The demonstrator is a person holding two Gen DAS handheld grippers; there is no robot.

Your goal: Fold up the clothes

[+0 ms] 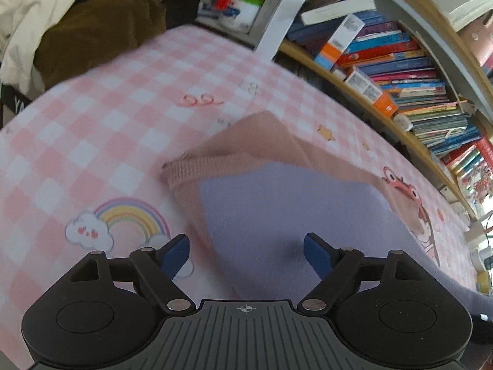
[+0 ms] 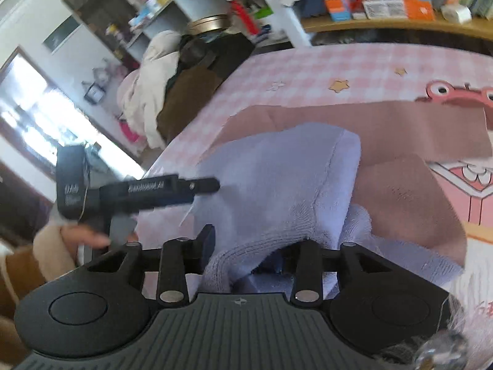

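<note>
A lavender garment [image 1: 277, 215] lies on top of a dusty pink garment [image 1: 262, 135] on the bed's pink checked sheet [image 1: 92, 123]. My left gripper [image 1: 246, 252] hovers over the lavender cloth's left part, its blue pads wide apart and nothing between them. In the right wrist view the lavender garment [image 2: 277, 169] is bunched up between the fingers of my right gripper [image 2: 251, 246], which is shut on a fold of it; the cloth hides the right finger. The pink garment [image 2: 369, 123] spreads out beyond it. The left gripper [image 2: 212, 185] appears there from the side, held by a hand [image 2: 86, 240].
A bookshelf [image 1: 400, 61] packed with books runs along the bed's far side. A heap of brown and cream clothes [image 1: 92, 30] sits at the bed's end, also visible as the clothes heap [image 2: 172, 92]. Cluttered shelves [image 2: 185, 0] stand behind it.
</note>
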